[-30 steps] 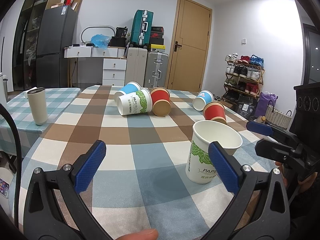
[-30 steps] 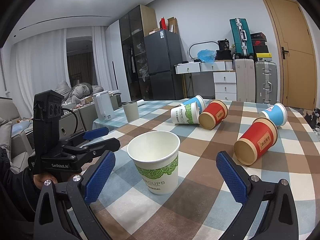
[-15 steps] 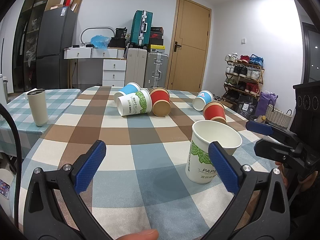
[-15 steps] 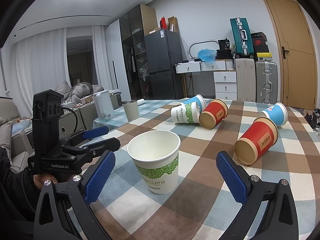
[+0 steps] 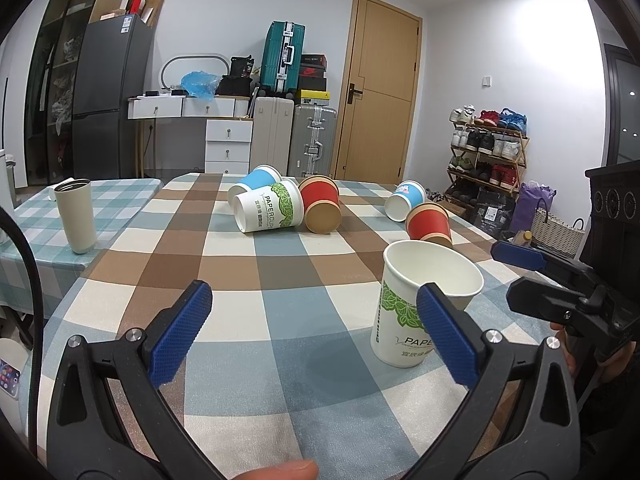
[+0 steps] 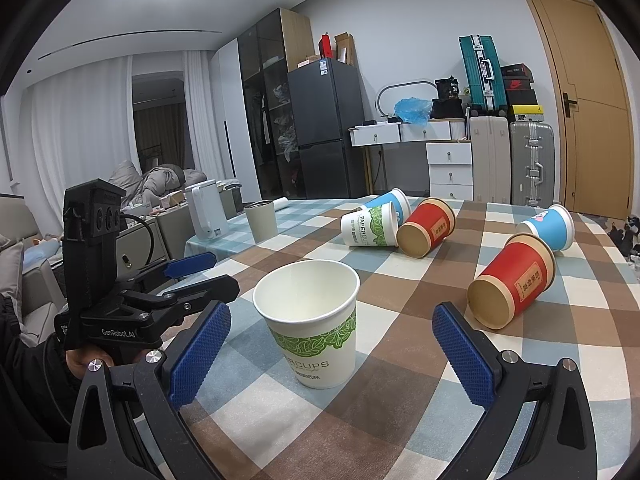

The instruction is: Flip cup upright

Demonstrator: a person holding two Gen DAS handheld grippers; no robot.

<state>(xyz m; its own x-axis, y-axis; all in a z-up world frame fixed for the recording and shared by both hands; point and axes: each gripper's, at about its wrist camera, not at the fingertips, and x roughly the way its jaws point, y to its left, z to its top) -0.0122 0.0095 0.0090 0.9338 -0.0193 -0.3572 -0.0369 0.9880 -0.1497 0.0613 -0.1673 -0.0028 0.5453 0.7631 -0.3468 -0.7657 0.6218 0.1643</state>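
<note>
A white paper cup with green leaf print (image 5: 416, 304) (image 6: 314, 322) stands upright on the checked tablecloth (image 5: 280, 264), mouth up. My left gripper (image 5: 312, 332) is open and empty, the cup just beyond its right finger. My right gripper (image 6: 330, 354) is open and empty, the cup standing just ahead between its blue pads without touching them. Lying on their sides farther back are a white leaf-print cup (image 5: 270, 212) (image 6: 370, 226), two red cups (image 5: 322, 210) (image 6: 514, 282) and two blue cups (image 5: 406, 200) (image 6: 550, 226).
A grey tumbler (image 5: 76, 216) (image 6: 262, 222) stands on a second, green-checked table at the left. A white kettle (image 6: 206, 214) stands there too. Suitcases, drawers and a fridge line the far wall. A shoe rack (image 5: 486, 152) stands at the right.
</note>
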